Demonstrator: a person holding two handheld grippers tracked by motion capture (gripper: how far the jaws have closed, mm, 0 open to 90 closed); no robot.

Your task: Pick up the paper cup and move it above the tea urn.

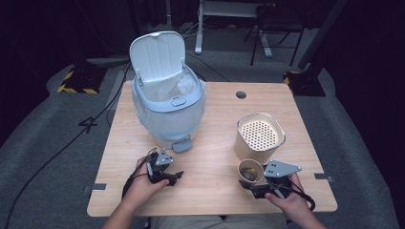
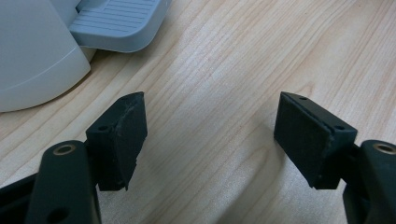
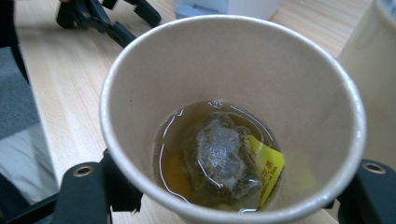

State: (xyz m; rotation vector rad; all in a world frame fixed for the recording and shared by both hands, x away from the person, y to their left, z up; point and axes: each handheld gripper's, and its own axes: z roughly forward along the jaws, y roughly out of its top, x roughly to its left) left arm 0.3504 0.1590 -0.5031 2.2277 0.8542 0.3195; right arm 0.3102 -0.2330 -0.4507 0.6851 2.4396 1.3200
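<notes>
One paper cup sits between the jaws of the right tool, which pinch its lower wall; the cup stands near the front right of the worktop, just in front of a taller beige canister. The cup holds a shallow pool of brown tea with a soaked tea bag and its yellow tag lying in it. Expect a light, thin-walled vessel that dents under pressure and spills if tilted; hold low on the wall, with moderate force, and keep it upright. The canister has a perforated insert at its top; its contents are not visible. A pale blue pedal bin stands at the rear left, lid raised, a white liner bag inside. The left tool rests with jaws spread and empty, near the bin's pedal.
</notes>
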